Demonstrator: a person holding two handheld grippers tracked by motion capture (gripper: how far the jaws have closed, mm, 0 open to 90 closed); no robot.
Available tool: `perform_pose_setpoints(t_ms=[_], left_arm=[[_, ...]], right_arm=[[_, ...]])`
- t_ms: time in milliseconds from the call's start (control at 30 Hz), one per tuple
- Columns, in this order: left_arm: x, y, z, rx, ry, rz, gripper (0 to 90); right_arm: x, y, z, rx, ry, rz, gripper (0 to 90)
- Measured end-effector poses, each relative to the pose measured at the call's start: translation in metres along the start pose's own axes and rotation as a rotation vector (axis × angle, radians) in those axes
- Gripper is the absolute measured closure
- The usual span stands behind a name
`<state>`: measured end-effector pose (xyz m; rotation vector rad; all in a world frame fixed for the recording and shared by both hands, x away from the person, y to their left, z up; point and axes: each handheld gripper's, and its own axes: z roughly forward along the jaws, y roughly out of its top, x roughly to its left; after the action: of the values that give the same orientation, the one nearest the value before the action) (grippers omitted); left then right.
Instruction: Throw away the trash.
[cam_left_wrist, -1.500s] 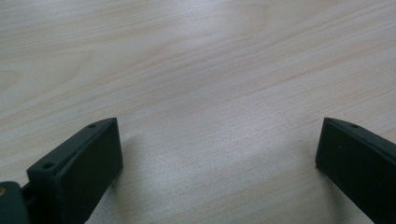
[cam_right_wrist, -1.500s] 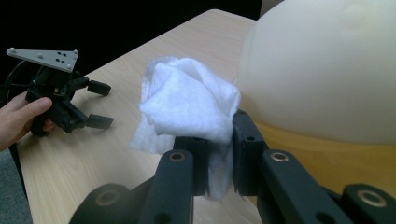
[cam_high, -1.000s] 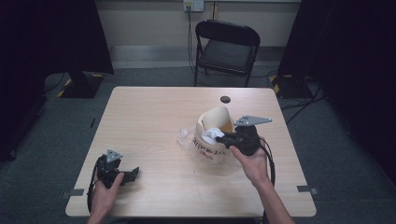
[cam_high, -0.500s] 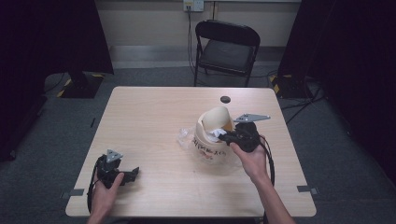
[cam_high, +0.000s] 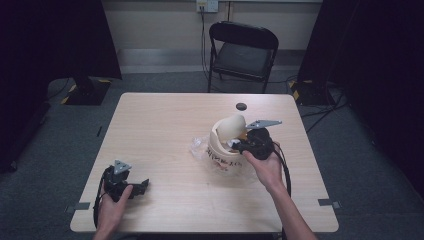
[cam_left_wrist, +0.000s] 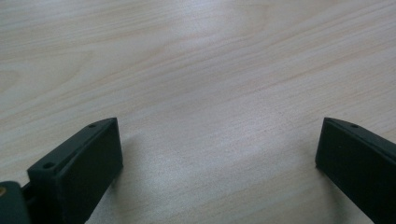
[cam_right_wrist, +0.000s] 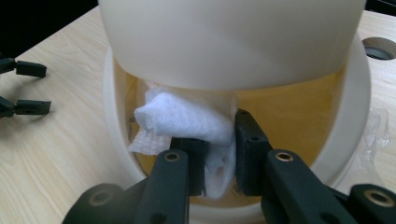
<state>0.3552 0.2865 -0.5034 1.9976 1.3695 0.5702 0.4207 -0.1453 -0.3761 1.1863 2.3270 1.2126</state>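
The white paper towel sits pinched between the jaws of the right gripper, just inside the rim of the cream bin and under its tilted swing lid. I judge the drop nearly done: the wad is already past the bin's mouth, and what is left is to let go and draw back. Well away from the bin, at the table's near left corner, the left gripper rests with jaws spread wide, grasping nothing.
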Motion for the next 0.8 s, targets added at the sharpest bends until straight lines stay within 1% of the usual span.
perform_pose_setpoints(t_ms=[100, 267, 333, 433, 467, 600, 667, 800], left_arm=[[0.0, 0.0, 0.0, 0.0, 0.0, 0.0, 0.1], [0.0, 0.0, 0.0, 0.0, 0.0, 0.0, 0.1], [0.0, 0.0, 0.0, 0.0, 0.0, 0.0, 0.1], [0.0, 0.0, 0.0, 0.0, 0.0, 0.0, 0.1], [0.0, 0.0, 0.0, 0.0, 0.0, 0.0, 0.1], [0.0, 0.0, 0.0, 0.0, 0.0, 0.0, 0.1], [0.0, 0.0, 0.0, 0.0, 0.0, 0.0, 0.1], [0.0, 0.0, 0.0, 0.0, 0.0, 0.0, 0.2]], right_arm=[[-0.001, 0.001, 0.002, 0.01, -0.006, 0.003, 76.9], [-0.001, 0.004, 0.005, 0.027, -0.008, -0.01, 76.6], [-0.001, 0.005, 0.006, 0.04, -0.002, -0.013, 74.9], [0.002, 0.007, 0.009, 0.051, -0.021, -0.027, 70.2], [0.003, 0.007, 0.009, 0.055, -0.024, -0.024, 68.8], [0.005, 0.007, 0.008, 0.048, -0.028, -0.035, 65.6], [0.005, 0.007, 0.005, 0.038, -0.039, -0.037, 60.1], [0.006, 0.006, 0.0, 0.025, -0.049, -0.04, 56.9]])
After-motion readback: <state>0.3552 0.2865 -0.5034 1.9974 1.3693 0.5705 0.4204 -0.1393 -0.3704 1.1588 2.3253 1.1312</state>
